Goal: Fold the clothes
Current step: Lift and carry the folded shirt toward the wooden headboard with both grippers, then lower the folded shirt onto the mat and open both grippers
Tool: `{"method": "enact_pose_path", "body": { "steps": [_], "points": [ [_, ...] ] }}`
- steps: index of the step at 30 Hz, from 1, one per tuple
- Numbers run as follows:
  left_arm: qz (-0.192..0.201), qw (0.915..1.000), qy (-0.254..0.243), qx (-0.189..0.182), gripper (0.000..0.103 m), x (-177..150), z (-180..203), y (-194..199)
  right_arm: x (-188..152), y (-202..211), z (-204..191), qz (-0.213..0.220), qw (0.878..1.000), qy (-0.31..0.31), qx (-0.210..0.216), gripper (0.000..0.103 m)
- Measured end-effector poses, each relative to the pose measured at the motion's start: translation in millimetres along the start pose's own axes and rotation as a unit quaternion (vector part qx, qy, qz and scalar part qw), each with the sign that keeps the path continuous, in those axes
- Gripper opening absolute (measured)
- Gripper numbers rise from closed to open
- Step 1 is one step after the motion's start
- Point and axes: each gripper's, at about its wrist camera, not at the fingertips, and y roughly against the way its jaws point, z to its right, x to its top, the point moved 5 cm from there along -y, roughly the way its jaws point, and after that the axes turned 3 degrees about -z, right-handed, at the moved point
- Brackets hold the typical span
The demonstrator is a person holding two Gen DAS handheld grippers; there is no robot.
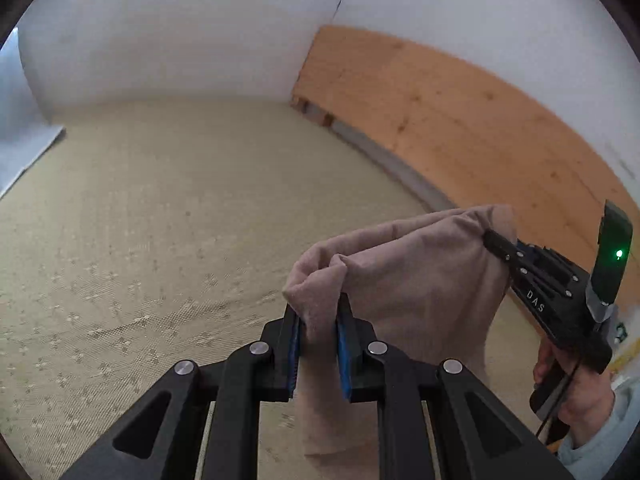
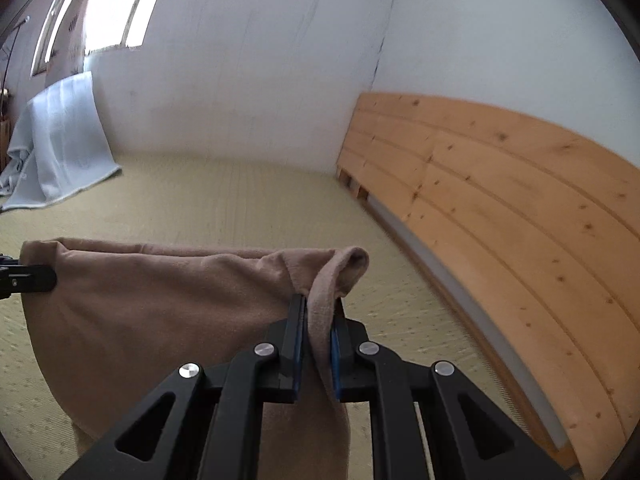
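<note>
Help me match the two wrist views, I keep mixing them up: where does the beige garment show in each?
Left wrist: the beige garment hangs lower right, from the left gripper to the right gripper.
Right wrist: it fills the lower left, clamped in the right gripper at centre bottom.
Shared landmark: the wooden board against the white wall, at right.

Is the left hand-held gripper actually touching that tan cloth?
Touching. The left wrist view shows the left hand-held gripper with its blue pads pinched on a bunched edge of the tan cloth.

White walls [image 2: 260, 60]; patterned beige surface [image 1: 160, 208], pine plank panel [image 2: 500, 184] along right wall; bright window [image 2: 116, 4] upper left
</note>
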Motion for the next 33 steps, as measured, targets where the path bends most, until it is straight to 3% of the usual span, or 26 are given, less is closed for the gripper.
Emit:
{"method": "enact_pose_path", "body": {
  "steps": [6,15,17,18,19,20,24,28,31,33],
  "points": [
    [-0.023,0.9993,0.013,0.025,0.018,-13,-28,-48,-22,-70,-17,-0.035,0.999,-0.01,0.02,0.01],
    [-0.032,0.997,0.018,0.068,0.028,-18,-53,-71,-36,-127,-45,-0.055,0.998,0.023,-0.004,0.016],
    [-0.026,0.9969,0.03,0.068,0.034,-14,-58,-69,-39,-132,-45,-0.059,0.998,0.016,-0.021,0.033],
    [-0.022,0.9968,0.037,0.067,0.035,-12,-61,-68,-38,-130,-45,-0.056,0.998,0.012,-0.028,0.055],
    [-0.015,0.9968,0.047,0.063,0.04,-10,-65,-64,-38,-128,-44,-0.053,0.998,0.009,-0.034,0.069],
    [-0.007,0.9968,0.056,0.057,0.049,-8,-69,-57,-36,-123,-42,-0.042,0.999,0.001,-0.032,0.071],
    [0.017,0.9962,0.08,0.028,0.065,0,-79,-23,-22,-100,-36,-0.015,0.999,-0.012,-0.026,0.08],
    [0.029,0.9962,0.079,0.023,0.066,7,-83,26,-1,-54,-40,0.006,1.0,-0.021,-0.018,0.099],
    [0.045,0.9962,0.072,0.021,0.089,9,-89,80,18,-12,-47,0.029,0.999,-0.032,-0.003,0.103],
    [0.064,0.9955,0.066,0.022,0.089,7,-93,123,33,22,-58,0.04,0.999,-0.033,0.01,0.103]
  ]
}}
